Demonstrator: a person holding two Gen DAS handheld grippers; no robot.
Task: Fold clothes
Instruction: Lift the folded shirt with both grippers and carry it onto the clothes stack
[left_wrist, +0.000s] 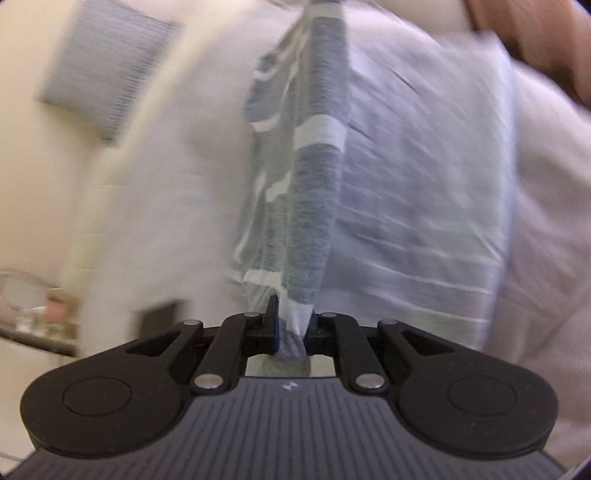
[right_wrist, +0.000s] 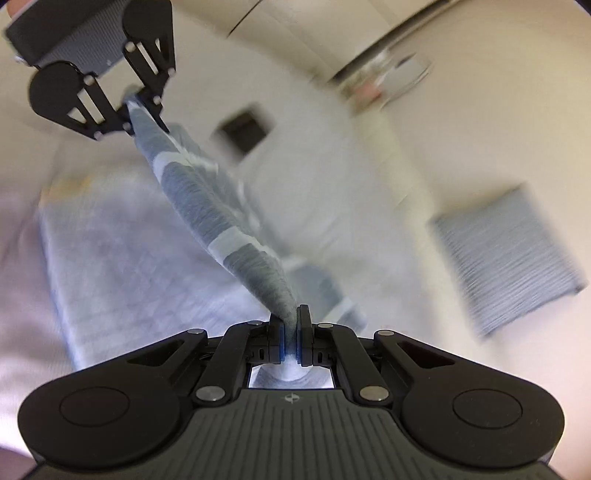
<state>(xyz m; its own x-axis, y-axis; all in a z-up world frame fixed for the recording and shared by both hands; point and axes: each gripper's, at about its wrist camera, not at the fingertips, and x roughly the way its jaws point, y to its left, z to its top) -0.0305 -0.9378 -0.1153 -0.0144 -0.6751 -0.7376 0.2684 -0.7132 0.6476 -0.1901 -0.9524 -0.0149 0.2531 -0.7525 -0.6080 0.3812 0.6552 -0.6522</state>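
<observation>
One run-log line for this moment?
left gripper: shut on garment | right gripper: shut on garment | garment: lifted, stretched between both | views: motion-blurred

A grey ribbed mat (right_wrist: 509, 258) on pale floor (right_wrist: 461, 147) — a dark square vent (right_wrist: 243, 127), blurred.

2 wrist cams face each other, sharing striped cloth (left_wrist: 317, 206).

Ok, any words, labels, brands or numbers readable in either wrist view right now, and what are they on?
No readable text in either view.
Left gripper body: a small pale emblem, no letters legible.
Right gripper body: a small round emblem, no letters legible.
Grey striped garment held between them: pale bands only, no print.
Background: motion-blurred, nothing legible.
</observation>
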